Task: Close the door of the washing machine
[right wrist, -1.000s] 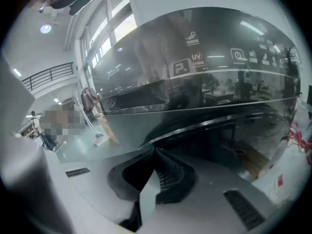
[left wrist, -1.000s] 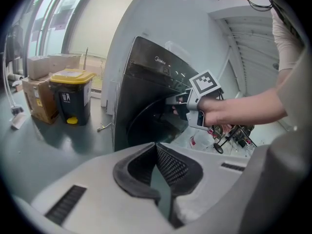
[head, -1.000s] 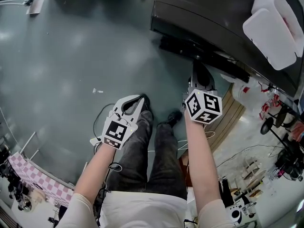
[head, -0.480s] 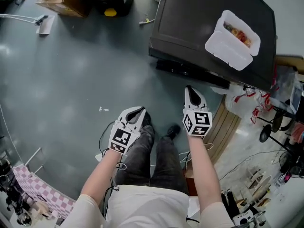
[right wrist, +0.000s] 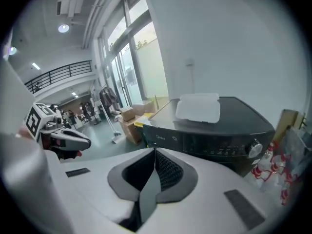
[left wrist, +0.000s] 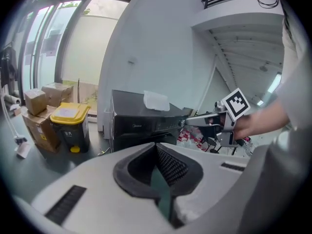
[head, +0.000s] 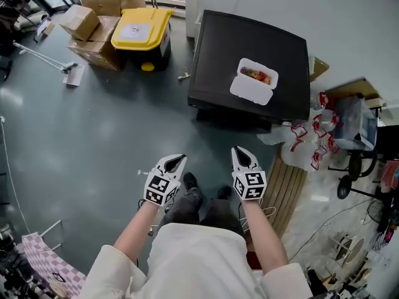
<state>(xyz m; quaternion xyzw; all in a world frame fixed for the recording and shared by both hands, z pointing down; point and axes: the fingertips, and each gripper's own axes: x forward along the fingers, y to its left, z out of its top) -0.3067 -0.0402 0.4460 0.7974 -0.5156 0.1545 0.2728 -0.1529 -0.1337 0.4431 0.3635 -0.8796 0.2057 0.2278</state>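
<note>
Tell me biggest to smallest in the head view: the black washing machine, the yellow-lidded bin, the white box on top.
1. black washing machine
2. yellow-lidded bin
3. white box
The bin stands lower, farther from the camera, so it may look smaller than it is.

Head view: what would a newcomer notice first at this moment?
The black washing machine stands against the wall at upper centre, with a white food box lying open on top. Left of it is a yellow-lidded bin beside cardboard boxes. Nearer the person, the left gripper and right gripper are held side by side above the floor, both shut and empty.
</note>
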